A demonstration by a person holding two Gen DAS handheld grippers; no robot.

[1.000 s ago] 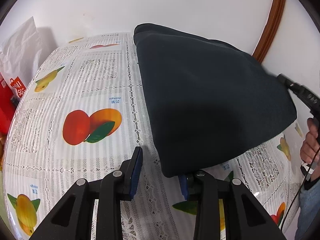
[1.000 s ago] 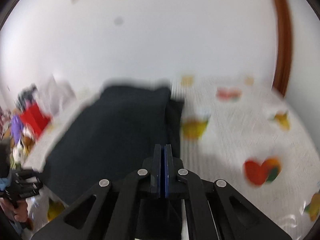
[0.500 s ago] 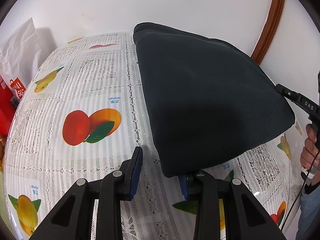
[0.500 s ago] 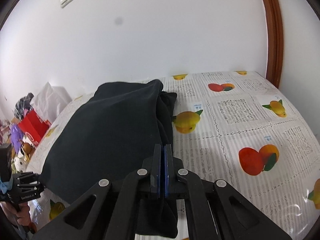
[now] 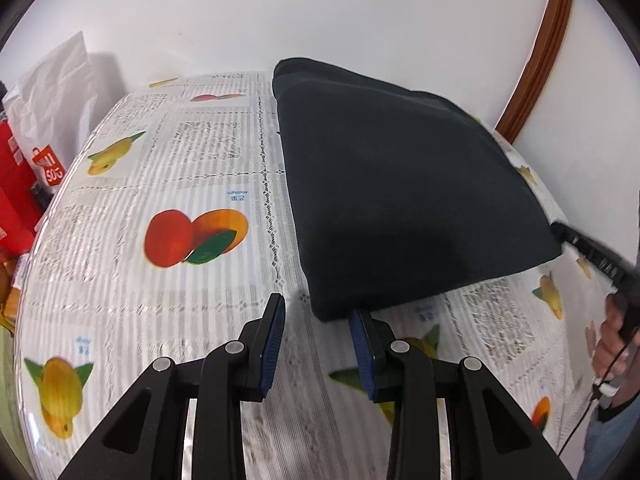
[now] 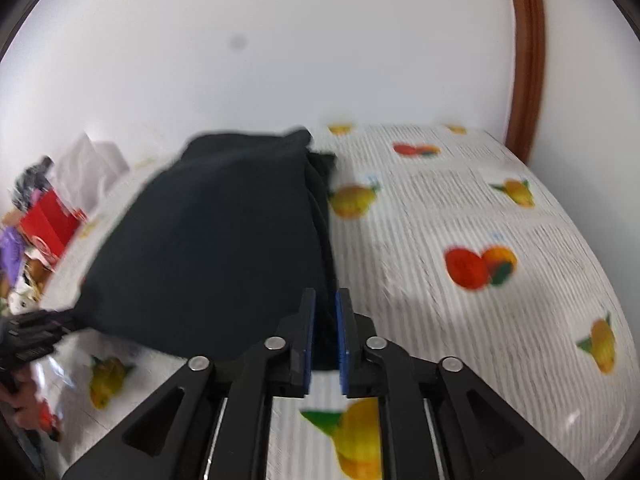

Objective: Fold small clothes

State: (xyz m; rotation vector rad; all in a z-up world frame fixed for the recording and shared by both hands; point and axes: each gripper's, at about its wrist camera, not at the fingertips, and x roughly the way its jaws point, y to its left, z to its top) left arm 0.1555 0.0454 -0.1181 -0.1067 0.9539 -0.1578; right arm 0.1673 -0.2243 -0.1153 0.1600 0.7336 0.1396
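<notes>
A dark folded garment (image 5: 400, 192) lies on the fruit-print tablecloth (image 5: 180, 184). My left gripper (image 5: 318, 312) is open at the garment's near corner; its right fingertip (image 5: 358, 320) touches the cloth edge and nothing is held. In the right wrist view the same garment (image 6: 216, 248) lies ahead to the left. My right gripper (image 6: 325, 300) has its jaws a small gap apart, with the garment's near corner between the pads. This view is blurred. The right gripper also shows in the left wrist view (image 5: 592, 252) at the garment's right corner.
A white bag (image 5: 52, 96) and red boxes (image 5: 16, 200) stand off the table's left side. A white wall and a brown door frame (image 5: 536, 52) stand behind the table. The tablecloth (image 6: 480, 240) stretches to the right of the garment.
My right gripper was shut on the garment's corner and now has its jaws slightly apart. The garment has settled lower on the table. My left gripper has stayed open at the corner.
</notes>
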